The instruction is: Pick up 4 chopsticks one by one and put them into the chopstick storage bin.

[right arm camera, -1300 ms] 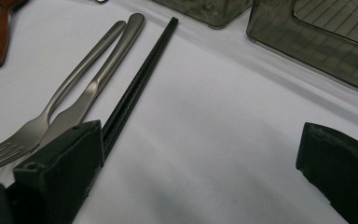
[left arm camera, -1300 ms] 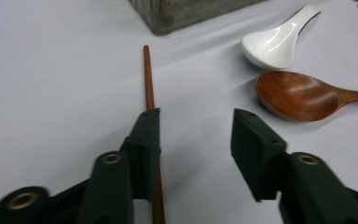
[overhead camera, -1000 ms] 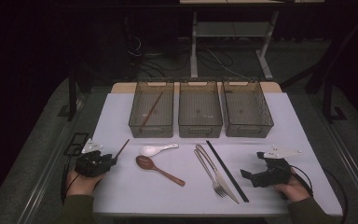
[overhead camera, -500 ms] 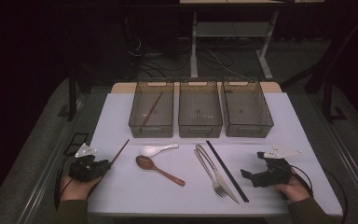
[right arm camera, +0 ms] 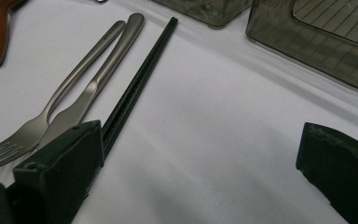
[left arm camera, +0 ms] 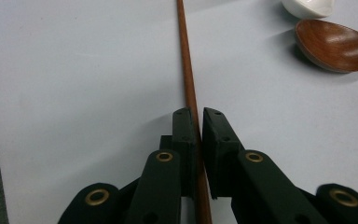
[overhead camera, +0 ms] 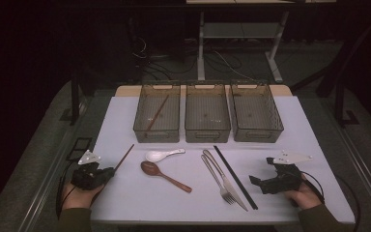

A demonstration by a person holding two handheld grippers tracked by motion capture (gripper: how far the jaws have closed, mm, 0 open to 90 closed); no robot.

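Observation:
A brown chopstick [overhead camera: 124,156] lies slanted on the white table [overhead camera: 290,125] at the front left. My left gripper [overhead camera: 109,172] holds its near end. In the left gripper view the stick [left arm camera: 187,70] runs straight between the two pads of the left gripper [left arm camera: 198,117]. The jaws have just been closing, and the pads now press on it. My right gripper [overhead camera: 261,170] rests at the front right, open, with nothing between the jaws. In its own view the right gripper [right arm camera: 200,140] sits just right of the black chopsticks [right arm camera: 137,88].
Three clear bins stand in a row at the back: left [overhead camera: 142,126] with a brown chopstick [overhead camera: 157,113] inside, middle [overhead camera: 207,131], right [overhead camera: 273,126]. In the middle lie a white spoon [overhead camera: 160,154], a wooden spoon [overhead camera: 165,176], a fork [overhead camera: 217,178], a knife [overhead camera: 228,182] and black chopsticks [overhead camera: 235,177].
The left hand has shifted a little left and toward the table's front edge, and its jaws have closed on the brown chopstick's near end. The right hand has kept still.

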